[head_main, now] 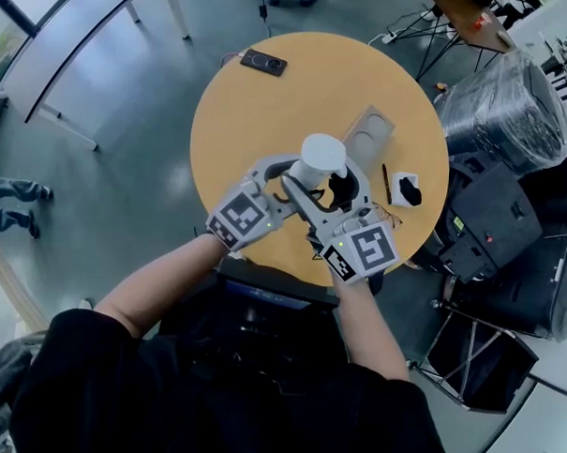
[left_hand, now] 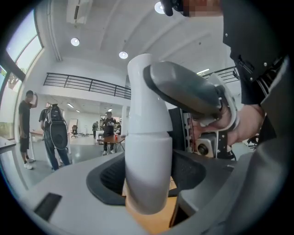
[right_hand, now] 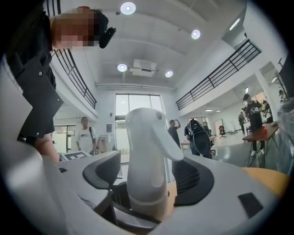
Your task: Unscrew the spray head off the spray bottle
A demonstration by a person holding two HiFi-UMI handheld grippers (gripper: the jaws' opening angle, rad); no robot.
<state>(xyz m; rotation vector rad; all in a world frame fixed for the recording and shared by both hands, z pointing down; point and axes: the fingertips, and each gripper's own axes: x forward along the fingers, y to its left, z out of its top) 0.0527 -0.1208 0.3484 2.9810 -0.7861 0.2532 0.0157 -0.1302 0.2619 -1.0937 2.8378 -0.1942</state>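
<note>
Round wooden worktop (head_main: 270, 108) underneath all. Left tongs (left_hand: 147, 173) clamped on the body of the white spray bottle (left_hand: 146, 151), pads pressed to both sides. Right tongs (right_hand: 148, 174) spread apart around the spray head (right_hand: 143, 137), clear of it on either side. Bottle upright, over the worktop's near half. Small black device (head_main: 263, 62) lying at the far edge

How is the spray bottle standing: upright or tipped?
Upright: the spray bottle rises vertically in both gripper views, its spray head on top.
</note>
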